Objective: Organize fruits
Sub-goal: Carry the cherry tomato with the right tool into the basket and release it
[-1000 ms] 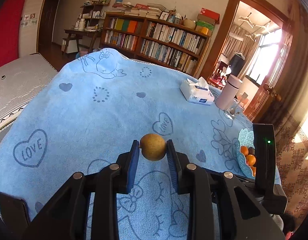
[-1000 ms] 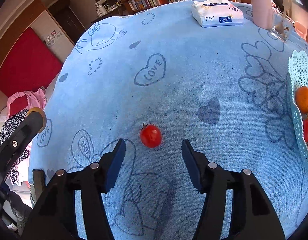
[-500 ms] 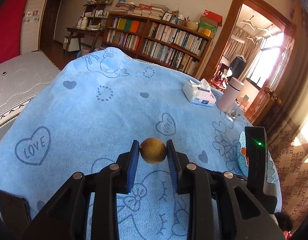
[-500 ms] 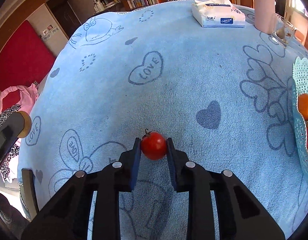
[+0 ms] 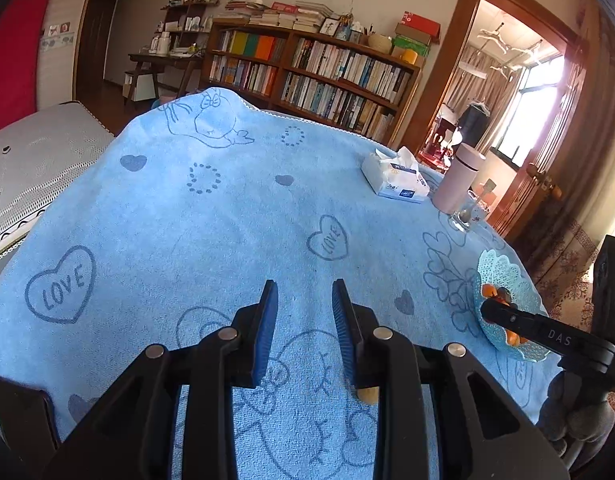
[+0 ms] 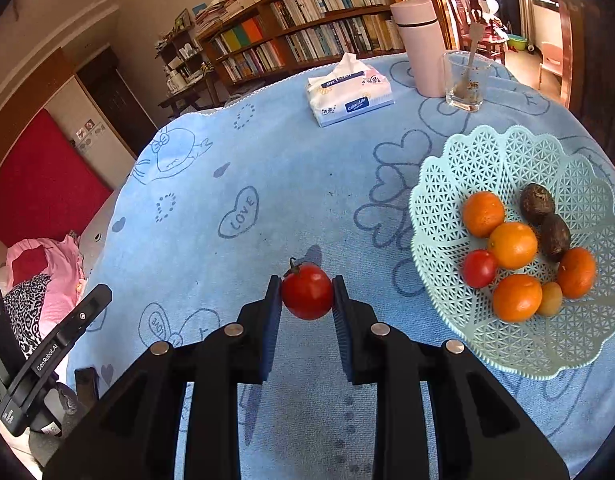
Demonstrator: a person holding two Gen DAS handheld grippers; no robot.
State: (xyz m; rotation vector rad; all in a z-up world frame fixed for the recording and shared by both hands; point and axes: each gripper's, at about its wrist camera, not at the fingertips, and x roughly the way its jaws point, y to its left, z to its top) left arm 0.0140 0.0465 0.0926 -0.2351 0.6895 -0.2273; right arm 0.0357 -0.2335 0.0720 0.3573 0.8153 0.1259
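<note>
Inside the mint basket point(image 6: 459, 184) lie oranges point(image 6: 512, 245), beside right tongs point(image 6: 306, 293) gripping a tomato point(image 6: 307, 295).

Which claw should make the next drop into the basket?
Right. The right claw is shut on the red tomato beside the pale blue plastic lattice basket; the left claw is open, gripping nothing.

a yellow-brown fruit point(image 5: 367, 395) shows only as a sliver under the left gripper point(image 5: 304, 300), the remainder hidden by its finger. the right gripper's arm point(image 5: 547, 334) covers part of the basket point(image 5: 503, 276); its contents are indistinct there.
</note>
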